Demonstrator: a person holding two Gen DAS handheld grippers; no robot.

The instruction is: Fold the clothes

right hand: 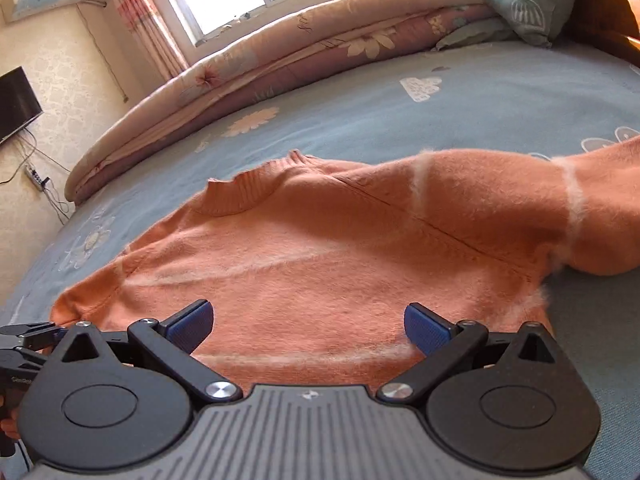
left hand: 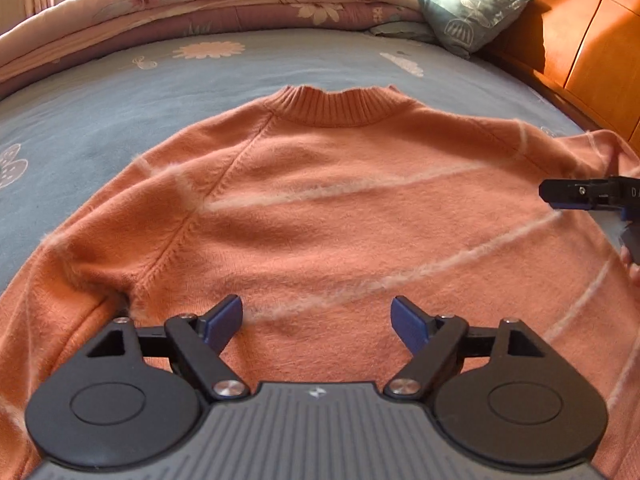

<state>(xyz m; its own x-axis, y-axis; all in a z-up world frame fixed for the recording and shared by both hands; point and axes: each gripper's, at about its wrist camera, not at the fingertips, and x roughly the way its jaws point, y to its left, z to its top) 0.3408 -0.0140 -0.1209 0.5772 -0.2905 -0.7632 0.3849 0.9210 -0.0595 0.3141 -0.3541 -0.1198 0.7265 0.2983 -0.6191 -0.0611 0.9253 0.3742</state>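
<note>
sweater (left hand: 340, 208): orange knitted cloth, seen as fuzzy and matt, with paler fluffy stripes; the collar (left hand: 340, 106) is ribbed knit.
bed sheet (left hand: 120, 92): smooth matt blue-grey cloth, printed with pale flowers.
quilt (left hand: 200, 4): soft padded cloth, floral print, matt.
pillow (left hand: 468, 4): thin pale-green printed cloth.
headboard (left hand: 580, 40): orange-brown wood, smooth and glossy.
left gripper (left hand: 318, 322): matt black plastic arms, shiny metal screws, ribbed grey body.
fingers (left hand: 410, 324): blue pads, finely textured, rubber-like.
curtain (right hand: 136, 12): light checked cloth.
</note>
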